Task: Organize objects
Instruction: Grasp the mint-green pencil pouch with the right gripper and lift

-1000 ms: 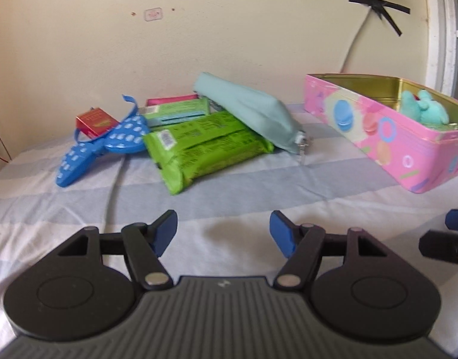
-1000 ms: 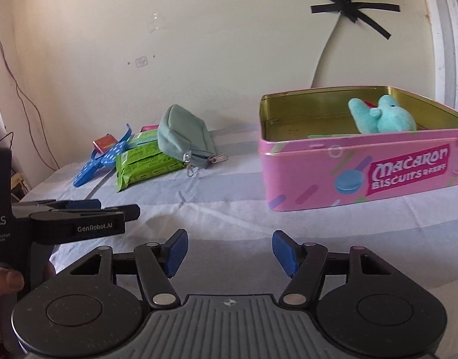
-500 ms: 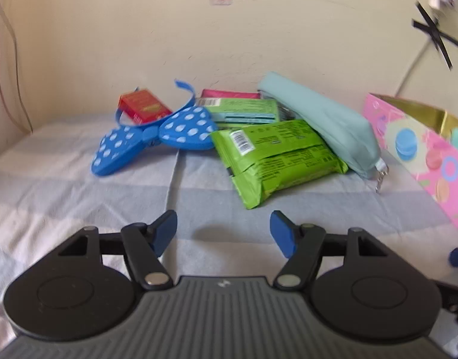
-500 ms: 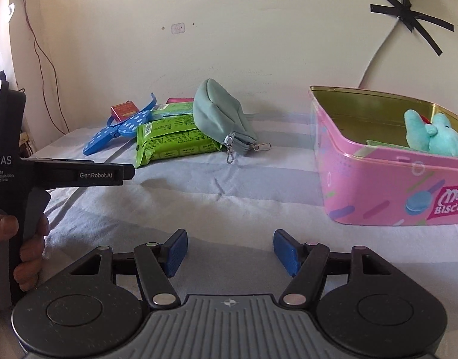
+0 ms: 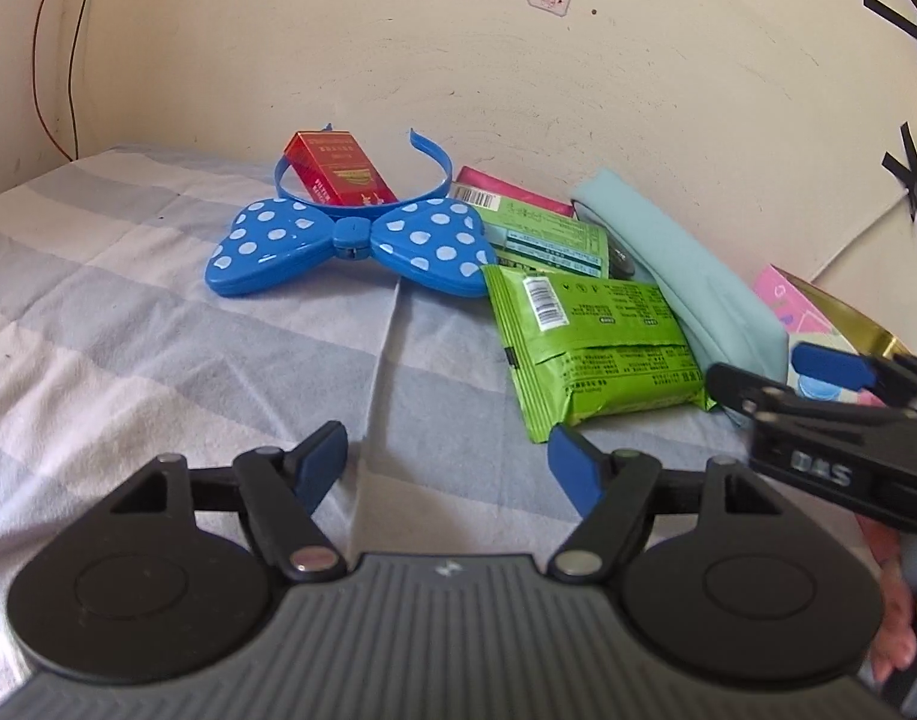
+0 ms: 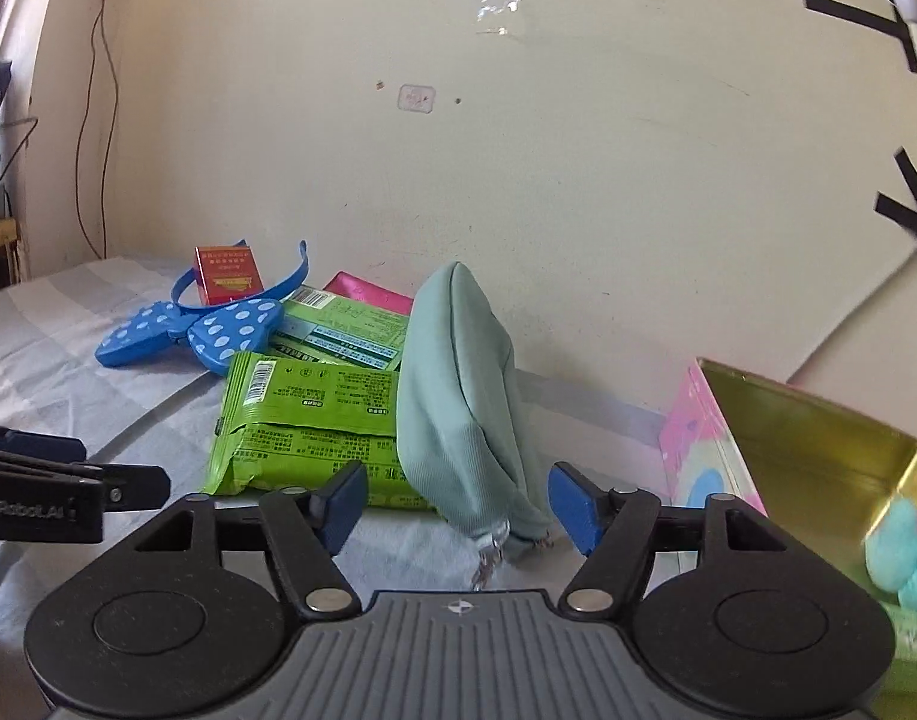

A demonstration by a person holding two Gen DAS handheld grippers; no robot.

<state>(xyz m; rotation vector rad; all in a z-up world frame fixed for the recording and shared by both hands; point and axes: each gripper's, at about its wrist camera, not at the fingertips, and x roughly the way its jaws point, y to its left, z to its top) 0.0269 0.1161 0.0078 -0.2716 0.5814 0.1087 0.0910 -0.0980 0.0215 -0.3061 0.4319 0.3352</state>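
Note:
A pile lies on the striped bedsheet: a green snack pack [image 5: 590,348] [image 6: 305,426], a teal zip pouch [image 5: 686,276] [image 6: 458,396] leaning on it, a blue polka-dot bow headband [image 5: 350,240] [image 6: 218,330] and a small red box [image 5: 338,171] [image 6: 225,273]. My left gripper [image 5: 446,438] hovers over bare sheet short of the pack, its jaws opening with nothing between them. My right gripper [image 6: 456,480] is opening too, with the pouch's zipper end between its fingers in the picture, the pads clear of it. A pink biscuit tin [image 6: 704,450] stands open at the right, holding a teal plush toy [image 6: 902,546].
A flat green box [image 5: 548,237] and a pink packet [image 5: 506,192] lie behind the snack pack. The cream wall rises right behind the pile, with cables in the left corner. The right gripper's body [image 5: 818,450] crosses the left wrist view's right edge, a hand beneath it.
Both views have swung left, so the pile sits in the middle and the tin at the right edge. The right gripper has come up close to the pouch. The left jaws stand wider.

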